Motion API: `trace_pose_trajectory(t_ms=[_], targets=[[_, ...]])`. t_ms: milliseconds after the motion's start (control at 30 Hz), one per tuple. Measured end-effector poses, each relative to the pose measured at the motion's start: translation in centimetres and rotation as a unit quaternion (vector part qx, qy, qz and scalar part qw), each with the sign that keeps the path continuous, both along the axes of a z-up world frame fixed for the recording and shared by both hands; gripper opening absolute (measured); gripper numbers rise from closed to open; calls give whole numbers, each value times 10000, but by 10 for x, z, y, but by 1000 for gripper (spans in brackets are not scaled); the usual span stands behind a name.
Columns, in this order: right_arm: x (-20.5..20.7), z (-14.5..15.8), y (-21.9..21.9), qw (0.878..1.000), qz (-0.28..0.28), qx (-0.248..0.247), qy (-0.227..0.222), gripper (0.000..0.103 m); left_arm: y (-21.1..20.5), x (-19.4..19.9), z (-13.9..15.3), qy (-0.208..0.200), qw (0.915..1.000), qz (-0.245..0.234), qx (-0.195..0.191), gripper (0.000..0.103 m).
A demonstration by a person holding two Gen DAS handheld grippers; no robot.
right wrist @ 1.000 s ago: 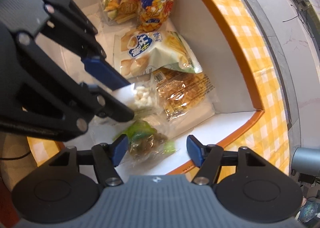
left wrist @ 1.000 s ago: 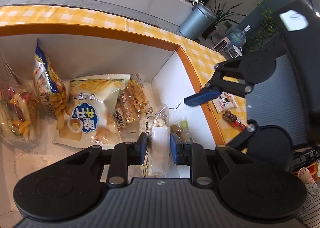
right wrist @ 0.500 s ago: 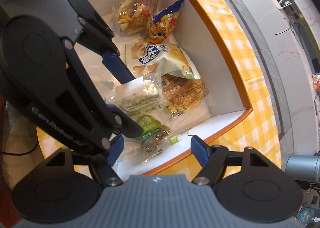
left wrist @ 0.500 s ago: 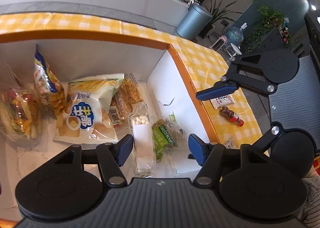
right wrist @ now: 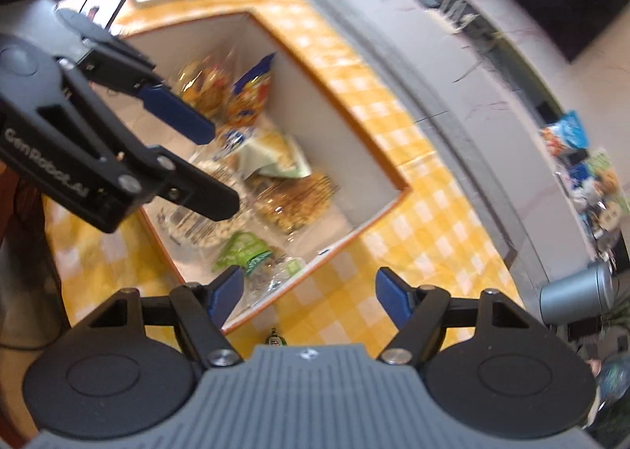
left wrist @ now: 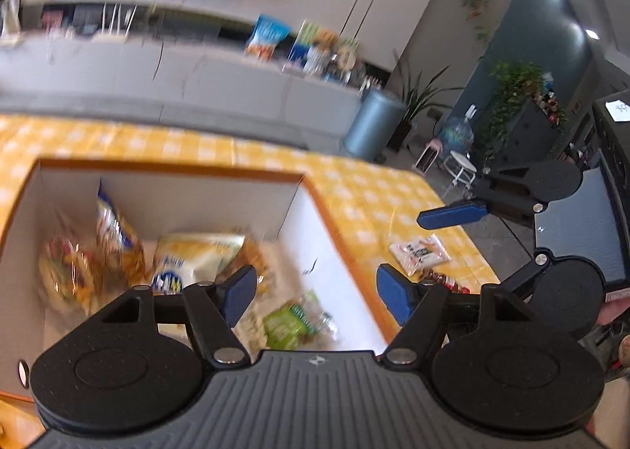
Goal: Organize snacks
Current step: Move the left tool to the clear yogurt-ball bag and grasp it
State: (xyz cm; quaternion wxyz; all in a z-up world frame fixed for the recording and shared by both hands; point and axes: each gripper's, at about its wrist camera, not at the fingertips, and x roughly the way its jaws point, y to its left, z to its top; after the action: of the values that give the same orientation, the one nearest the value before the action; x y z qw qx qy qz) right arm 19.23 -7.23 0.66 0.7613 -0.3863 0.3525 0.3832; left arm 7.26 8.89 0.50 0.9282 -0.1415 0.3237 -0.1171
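Note:
A white box with an orange rim [left wrist: 173, 172] [right wrist: 356, 230] stands on the yellow checked tablecloth and holds several snack bags. Among them are a green pack [left wrist: 289, 325] [right wrist: 246, 254], a white-and-blue biscuit bag [left wrist: 185, 262], a blue-yellow chip bag [left wrist: 114, 232] [right wrist: 252, 94] and a clear bag of brown biscuits [right wrist: 299, 201]. My left gripper [left wrist: 315, 289] is open and empty, raised above the box's near right corner. My right gripper [right wrist: 309, 293] is open and empty above the box's near edge. Both views are motion-blurred.
On the cloth right of the box lie a white snack pack [left wrist: 419, 252] and a small dark red pack [left wrist: 443, 279]. A small dark item [right wrist: 275, 338] lies on the cloth by the right gripper. A grey bin [left wrist: 372, 126] and plants stand beyond the table.
My left gripper opened and let go of the clear white-pellet pack in the box, then rose and pulled back. My right gripper also rose away from the box, still open.

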Motion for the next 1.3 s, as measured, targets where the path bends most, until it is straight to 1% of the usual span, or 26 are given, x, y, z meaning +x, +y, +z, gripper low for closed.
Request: trace_pose_trajectory(t_ms=[67, 133, 233, 333, 400, 433, 467, 500, 600, 633, 667, 733, 833, 900, 967, 1067, 1133, 1233, 1300], targets=[[-5, 2, -15, 9989, -285, 360, -118, 72, -13, -6, 5, -250, 9995, 11, 184, 82], [-10, 4, -32, 9952, -586, 769, -126, 72, -23, -12, 7, -510, 9984, -12, 254, 82], [-20, 4, -60, 9835, -1116, 1419, -145, 72, -38, -19, 11, -850, 9958, -97, 312, 83], [-28, -1, -91, 9642, -1787, 1950, -172, 72, -57, -25, 12, -1173, 9917, -87, 518, 83], [-33, -6, -115, 9463, -2248, 2321, -90, 72, -74, -29, 10, -1384, 9876, -111, 733, 83], [-34, -10, -130, 9347, -2513, 2512, -56, 72, -82, -29, 9, -1414, 9862, -182, 837, 83], [-36, -13, -141, 9236, -2766, 2655, -47, 72, -89, -29, 8, -1408, 9856, -259, 903, 83], [-38, -17, -151, 9141, -3001, 2727, -64, 72, -96, -29, 6, -1371, 9858, -314, 922, 83], [-43, -28, -179, 8798, -3746, 2924, -126, 72, -114, -27, -3, -1215, 9861, -478, 1024, 82], [-45, -32, -187, 8693, -3938, 2986, -109, 72, -119, -25, -7, -1145, 9861, -556, 1067, 79], [-45, -36, -196, 8595, -4114, 3033, -69, 72, -125, -24, -10, -1075, 9860, -666, 1086, 79], [-46, -46, -208, 8460, -4368, 3058, -29, 71, -135, -21, -18, -857, 9857, -882, 1153, 79], [-49, -62, -216, 8346, -4659, 2941, -34, 71, -154, -18, -28, -708, 9820, -1070, 1384, 78], [-48, -75, -220, 8264, -4815, 2920, 36, 70, -165, -14, -33, -627, 9798, -1271, 1415, 75], [-48, -87, -229, 8142, -4975, 2989, 159, 69, -176, -11, -37, -589, 9766, -1462, 1461, 75], [-45, -97, -241, 8004, -5196, 2980, 253, 66, -195, -3, -48, -536, 9657, -1925, 1660, 76], [-44, -98, -247, 7929, -5251, 3078, 289, 66, -207, 2, -59, -449, 9575, -2219, 1788, 87], [-44, -101, -254, 7846, -5338, 3141, 291, 66, -221, 11, -74, -364, 9437, -2636, 1967, 89], [-42, -105, -255, 7832, -5368, 3116, 359, 66, -233, 19, -87, -310, 9333, -2826, 2192, 90]])
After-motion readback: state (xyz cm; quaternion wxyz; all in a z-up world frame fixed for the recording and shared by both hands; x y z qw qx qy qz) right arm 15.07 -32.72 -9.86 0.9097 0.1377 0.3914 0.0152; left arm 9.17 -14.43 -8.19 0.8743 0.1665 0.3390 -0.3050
